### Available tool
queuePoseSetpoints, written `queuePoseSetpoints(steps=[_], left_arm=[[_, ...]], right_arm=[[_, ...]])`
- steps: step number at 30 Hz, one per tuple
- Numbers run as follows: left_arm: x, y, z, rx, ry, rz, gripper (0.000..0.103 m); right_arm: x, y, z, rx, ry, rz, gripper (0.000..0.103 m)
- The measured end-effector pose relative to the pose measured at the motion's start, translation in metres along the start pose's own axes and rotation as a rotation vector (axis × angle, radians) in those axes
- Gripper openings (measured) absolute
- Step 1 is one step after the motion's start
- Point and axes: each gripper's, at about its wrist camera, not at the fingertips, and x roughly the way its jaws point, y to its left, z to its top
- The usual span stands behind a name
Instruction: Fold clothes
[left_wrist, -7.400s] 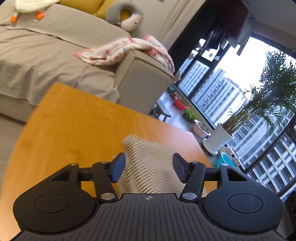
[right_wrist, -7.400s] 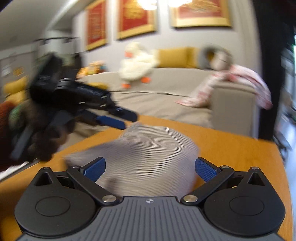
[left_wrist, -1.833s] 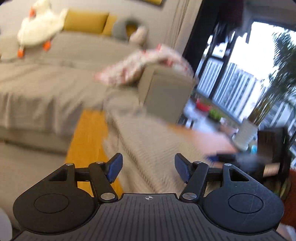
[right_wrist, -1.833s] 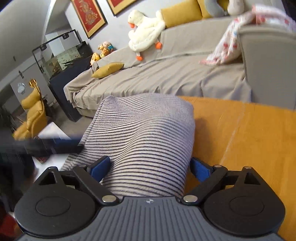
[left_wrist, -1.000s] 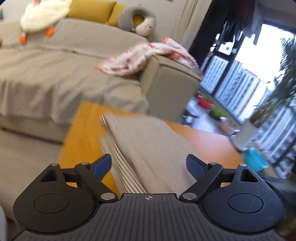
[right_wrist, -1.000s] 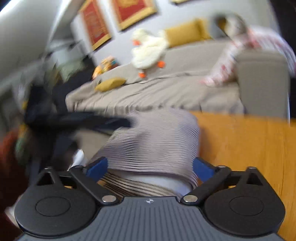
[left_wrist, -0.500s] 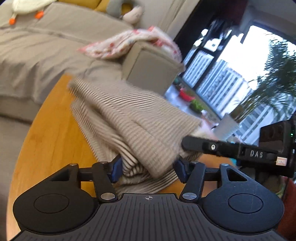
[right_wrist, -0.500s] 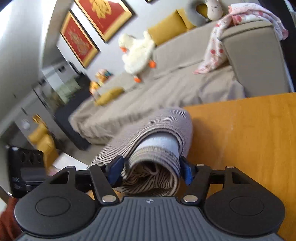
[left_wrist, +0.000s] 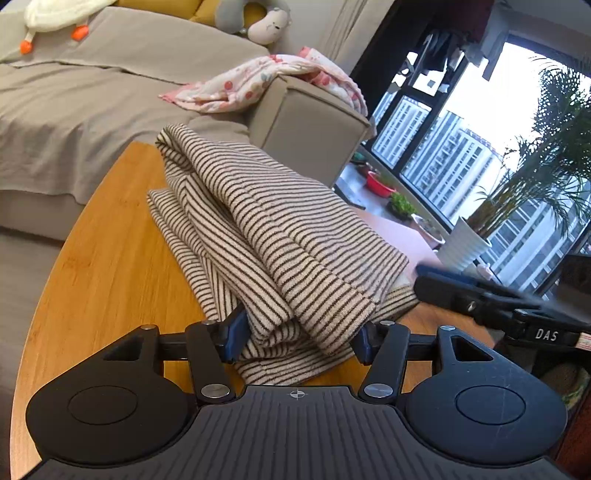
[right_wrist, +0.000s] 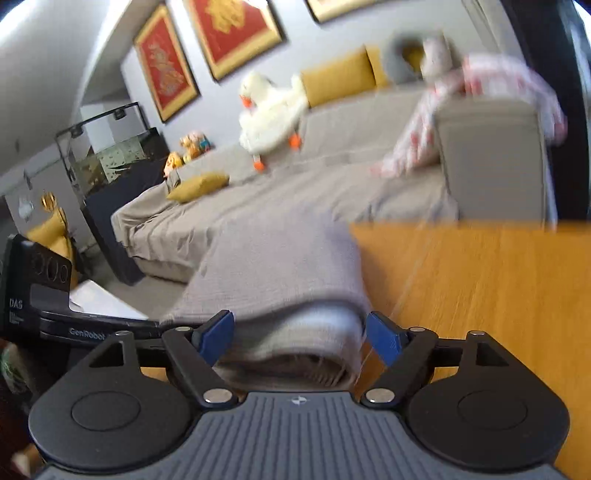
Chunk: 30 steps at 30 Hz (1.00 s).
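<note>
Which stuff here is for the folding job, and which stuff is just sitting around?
For the job:
striped garment
left gripper, clamped on its near edge
right gripper, around its other end
wooden table

Just lying about:
duck plush
floral blanket
neck pillow
potted plant

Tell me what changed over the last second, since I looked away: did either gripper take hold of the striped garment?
Both closed in. The left gripper, open wide a second ago, now pinches the folded striped garment at its near end; the right gripper also narrowed onto the bundle. The garment stays folded on the wooden table.
</note>
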Motion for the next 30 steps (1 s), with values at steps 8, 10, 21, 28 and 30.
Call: queuePoseSetpoints(steps=[8,10,21,28,30], left_arm=[[0.002,0.002,0.001,-0.006,-0.002,-0.012,0.06],[0.004,0.0,0.001,-0.002,-0.006,-0.021,0.064],[-0.028,0.003,-0.002,-0.008,-0.048,0.031,0.072],[-0.027,0.001,0.006,-0.039,-0.092,0.075,0.075],[-0.032,0.003,0.007,-0.07,-0.11,0.073,0.073]], right_arm=[[0.02,0.03,0.017,-0.319,0.039,-0.048,0.03],[0.024,0.042,0.025,-0.302,0.03,0.026,0.02],[0.052,0.036,0.018,-0.063,0.15,0.194,0.017],[0.021,0.016,0.018,0.039,0.037,0.093,0.078],[0.011,0.011,0.018,0.068,0.005,0.064,0.091]])
